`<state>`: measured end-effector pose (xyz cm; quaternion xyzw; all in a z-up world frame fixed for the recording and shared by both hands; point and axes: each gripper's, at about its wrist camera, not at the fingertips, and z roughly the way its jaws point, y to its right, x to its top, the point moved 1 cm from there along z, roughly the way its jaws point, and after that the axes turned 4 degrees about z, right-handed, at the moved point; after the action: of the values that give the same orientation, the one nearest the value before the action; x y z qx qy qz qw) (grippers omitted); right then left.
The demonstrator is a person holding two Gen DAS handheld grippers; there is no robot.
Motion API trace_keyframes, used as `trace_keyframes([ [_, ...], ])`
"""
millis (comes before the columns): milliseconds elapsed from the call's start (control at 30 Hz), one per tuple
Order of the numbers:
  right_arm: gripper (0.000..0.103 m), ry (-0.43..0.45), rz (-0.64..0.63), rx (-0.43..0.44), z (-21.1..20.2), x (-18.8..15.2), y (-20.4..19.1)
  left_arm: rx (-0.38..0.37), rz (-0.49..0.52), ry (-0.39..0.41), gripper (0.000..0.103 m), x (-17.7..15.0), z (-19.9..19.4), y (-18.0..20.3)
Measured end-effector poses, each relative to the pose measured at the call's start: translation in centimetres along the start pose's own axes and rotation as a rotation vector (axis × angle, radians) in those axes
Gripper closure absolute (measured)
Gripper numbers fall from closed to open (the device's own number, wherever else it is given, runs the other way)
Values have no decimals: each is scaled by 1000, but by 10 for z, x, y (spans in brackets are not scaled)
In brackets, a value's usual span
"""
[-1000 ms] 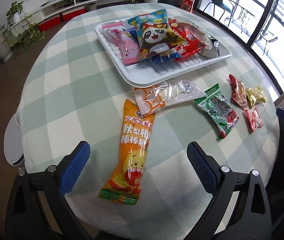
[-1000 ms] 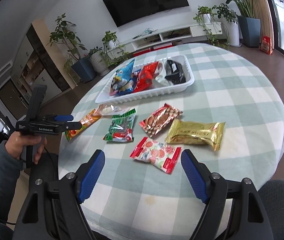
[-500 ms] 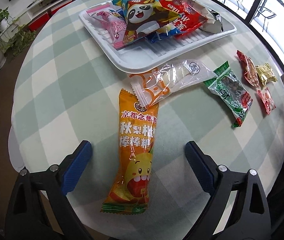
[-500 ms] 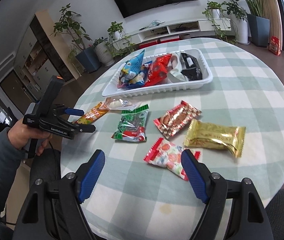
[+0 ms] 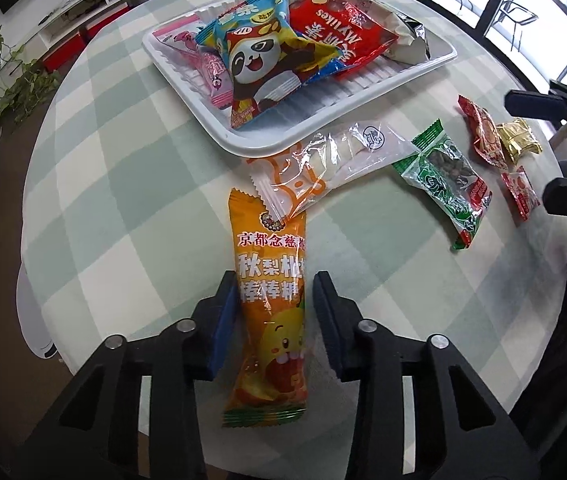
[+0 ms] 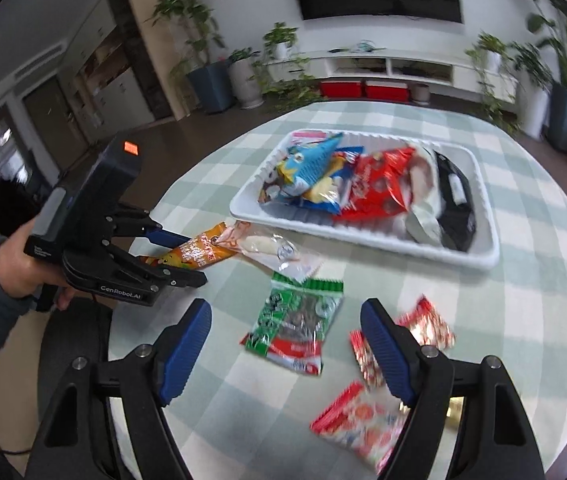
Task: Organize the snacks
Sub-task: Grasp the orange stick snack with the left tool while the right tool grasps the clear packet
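Note:
A long orange snack pack lies on the checked table near its front edge. My left gripper is shut on its middle, one pad on each side; it also shows in the right wrist view. A clear white-and-orange pack overlaps the orange pack's far end. A white tray holds several snack bags. My right gripper is open and empty above a green pack.
A green pack, a red pack, a gold pack and a small red-white pack lie at the table's right. The round table's edge is close in front. A TV cabinet and plants stand behind.
My left gripper moved forward over the orange pack and closed on it. My right gripper swung left, from above the small red-white pack to above the green one.

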<state>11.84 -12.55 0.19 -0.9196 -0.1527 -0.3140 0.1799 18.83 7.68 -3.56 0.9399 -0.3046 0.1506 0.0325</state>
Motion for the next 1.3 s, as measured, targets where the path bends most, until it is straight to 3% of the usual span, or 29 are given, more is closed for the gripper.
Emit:
trace_keyframes([
  [167, 31, -117, -130, 33, 35, 23, -5, 0, 19, -7, 73, -1, -1, 0],
  [300, 33, -163, -179, 38, 56, 33, -7, 5, 31, 6, 83, -6, -3, 3],
  [400, 34, -193, -210, 46, 69, 34, -9, 3, 38, 21, 83, -12, -7, 5],
  [700, 35, -224, -290, 51, 94, 38, -20, -96, -27, 63, 83, -31, -21, -2],
  [1300, 36, -306, -404, 36, 135, 50, -41, -169, -130, 133, 83, -63, -32, -8],
])
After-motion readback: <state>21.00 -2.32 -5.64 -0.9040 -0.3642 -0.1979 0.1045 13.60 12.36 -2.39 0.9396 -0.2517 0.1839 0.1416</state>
